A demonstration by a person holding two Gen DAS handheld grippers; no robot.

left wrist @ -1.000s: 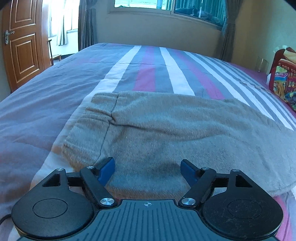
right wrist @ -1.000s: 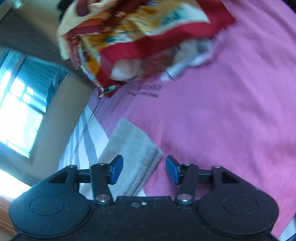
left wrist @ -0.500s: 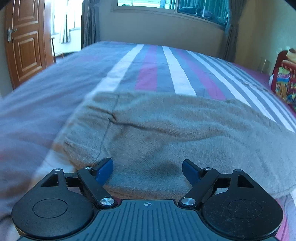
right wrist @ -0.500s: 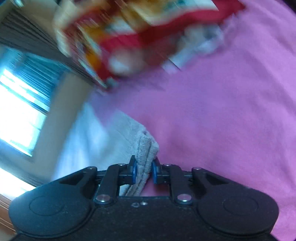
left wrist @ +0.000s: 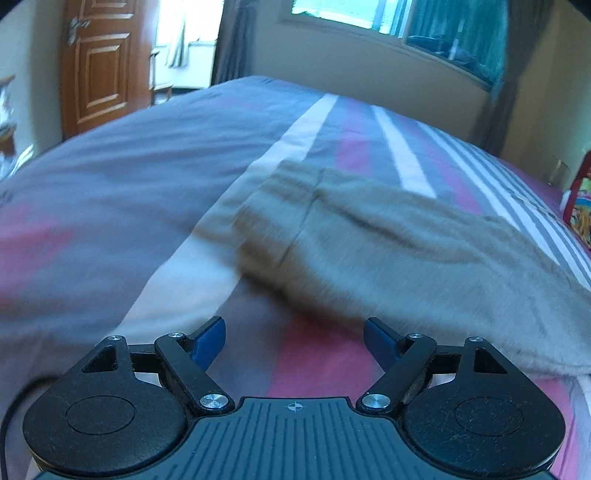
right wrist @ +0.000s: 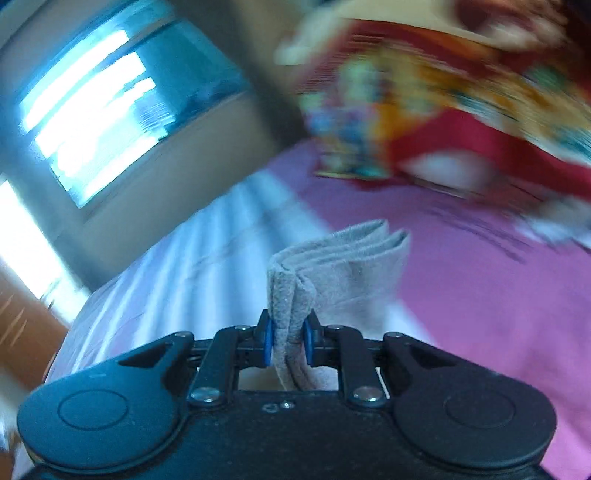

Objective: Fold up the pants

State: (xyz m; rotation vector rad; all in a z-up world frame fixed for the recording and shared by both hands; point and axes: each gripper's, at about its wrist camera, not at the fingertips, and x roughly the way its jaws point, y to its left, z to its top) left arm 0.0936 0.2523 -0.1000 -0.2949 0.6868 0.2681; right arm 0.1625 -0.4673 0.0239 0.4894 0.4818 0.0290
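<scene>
The grey pants (left wrist: 406, 251) lie flat on the striped bedspread (left wrist: 110, 206), stretching from the middle to the right in the left wrist view. My left gripper (left wrist: 294, 338) is open and empty, just in front of the pants' near edge, not touching them. My right gripper (right wrist: 289, 341) is shut on a bunched, layered end of the pants (right wrist: 343, 262) and holds it lifted above the pink part of the bedspread (right wrist: 480, 314).
A colourful red and yellow bag (right wrist: 461, 110) lies on the bed beyond the right gripper; it also shows at the right edge of the left wrist view (left wrist: 580, 206). A wooden door (left wrist: 99, 66) stands at the far left. A window (left wrist: 406, 22) is behind the bed.
My right gripper closed on the pants' end and lifted it, swinging towards the window. My left gripper drew back and left, off the pants, staying open.
</scene>
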